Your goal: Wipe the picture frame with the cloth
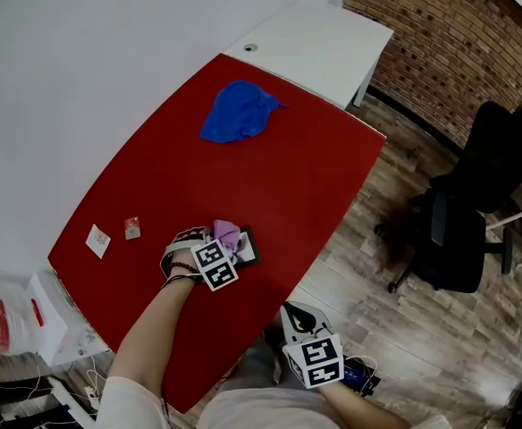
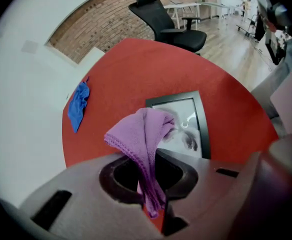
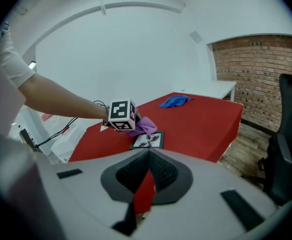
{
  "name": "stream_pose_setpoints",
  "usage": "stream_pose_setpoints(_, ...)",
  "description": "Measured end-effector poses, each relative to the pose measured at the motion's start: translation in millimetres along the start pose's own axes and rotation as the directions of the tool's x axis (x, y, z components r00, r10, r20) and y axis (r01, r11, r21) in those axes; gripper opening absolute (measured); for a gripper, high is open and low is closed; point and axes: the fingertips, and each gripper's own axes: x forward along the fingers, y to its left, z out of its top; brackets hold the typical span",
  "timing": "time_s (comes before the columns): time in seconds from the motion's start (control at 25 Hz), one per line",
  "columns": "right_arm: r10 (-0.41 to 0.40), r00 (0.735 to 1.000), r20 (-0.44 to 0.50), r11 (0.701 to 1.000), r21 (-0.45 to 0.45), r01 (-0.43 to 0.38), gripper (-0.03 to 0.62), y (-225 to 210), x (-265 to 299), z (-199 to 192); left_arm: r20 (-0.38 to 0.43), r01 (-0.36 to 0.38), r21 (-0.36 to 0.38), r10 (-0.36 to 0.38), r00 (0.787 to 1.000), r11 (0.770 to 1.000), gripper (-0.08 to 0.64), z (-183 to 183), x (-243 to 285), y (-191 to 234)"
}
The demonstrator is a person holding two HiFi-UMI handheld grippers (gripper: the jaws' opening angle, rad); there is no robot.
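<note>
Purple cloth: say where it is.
Left gripper view: the purple cloth is pinched in the left claw, hanging over the picture frame's corner near the table's front edge.

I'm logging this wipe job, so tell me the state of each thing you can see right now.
Purple cloth: pinched in the left jaws, bunched over the frame's corner.
Picture frame: flat on the table, face up.
Blue cloth: crumpled, loose, far end.
Left gripper: shut on purple cloth.
Right gripper: shut, empty.

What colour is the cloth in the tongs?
The cloth is purple; the left gripper view shows it best.
</note>
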Motion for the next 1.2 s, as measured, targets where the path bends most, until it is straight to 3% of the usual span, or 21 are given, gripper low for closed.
stream_pose_setpoints(0.32,0.004,1.000,0.009,1.000,0.007,-0.004,0.005,-10,3,0,0.001,0.013,0.039,-0.013,1.000,0.999,0.054,6,-16,-65)
stream_pose_setpoints(0.52,0.032,0.999,0.004,0.999,0.000,-0.032,0.005,-2,12,2,0.003,0.006,0.119,-0.006,1.000,0.993,0.054,5,-30,-94)
stream_pose_setpoints(0.64,0.043,0.999,0.000,0.999,-0.004,-0.043,0.005,3,15,2,0.011,0.001,0.094,-0.002,1.000,0.996,0.054,5,-30,-85)
stream_pose_setpoints(0.88,0.030,0.999,-0.010,0.999,0.012,-0.030,0.005,0,9,-6,-0.008,-0.028,-0.016,0.028,1.000,0.999,0.054,20,-10,-18)
stream_pose_setpoints(1.04,0.011,1.000,-0.017,1.000,0.023,-0.010,0.005,-7,2,-10,-0.032,-0.032,-0.016,0.032,0.999,0.999,0.054,34,2,3)
stream_pose_setpoints(1.2,0.001,1.000,-0.010,0.999,0.035,0.000,0.005,-14,-1,-10,-0.027,-0.002,0.003,0.002,1.000,1.000,0.054,39,-1,-13)
